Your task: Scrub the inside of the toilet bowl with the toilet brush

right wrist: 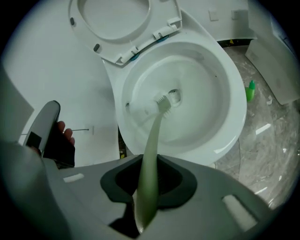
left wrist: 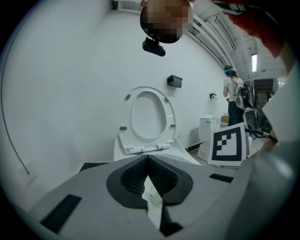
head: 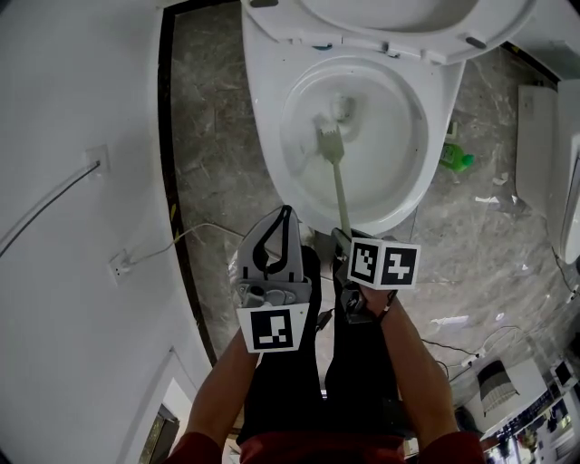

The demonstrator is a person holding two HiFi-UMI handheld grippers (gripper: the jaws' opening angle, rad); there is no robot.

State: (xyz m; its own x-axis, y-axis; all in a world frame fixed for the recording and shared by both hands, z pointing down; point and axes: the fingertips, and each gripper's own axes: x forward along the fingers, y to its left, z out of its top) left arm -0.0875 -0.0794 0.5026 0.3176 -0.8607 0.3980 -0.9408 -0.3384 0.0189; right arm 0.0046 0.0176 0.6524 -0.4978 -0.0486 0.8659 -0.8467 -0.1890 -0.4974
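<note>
Closest to the person's legs, the left hand-held gripper point(head: 286, 214) points forward with its jaws brought together at the tips and nothing between them; its own view shows only the pads meeting point(left wrist: 147, 159), so it takes no part in the work. Just beside it, the right hand-held gripper point(head: 343, 238) is clamped on the pale green handle of the toilet brush point(head: 340, 190), which runs out between the jaws point(right wrist: 150, 161) and slopes down over the front rim into the toilet bowl point(head: 433, 122).

Farther along, the bristle head of the toilet brush point(right wrist: 161, 104) sits low in the toilet bowl point(right wrist: 234, 110), right at the drain hole point(right wrist: 174, 95) at the bottom. Beyond that, the seat point(head: 408, 27) is raised against the back, so the inside is fully open to reach. A green bottle point(head: 458, 159) lies on the marbled floor point(head: 208, 136) to the right, well apart from the work.

As for progress, the scrubbing looks under way: the brush is gripped and down at the lowest part of the bowl. No foam or marks show which parts are already cleaned, so that cannot be told. By my reading, the side walls and the area under the rim are left to cover, then lifting the brush out.
</note>
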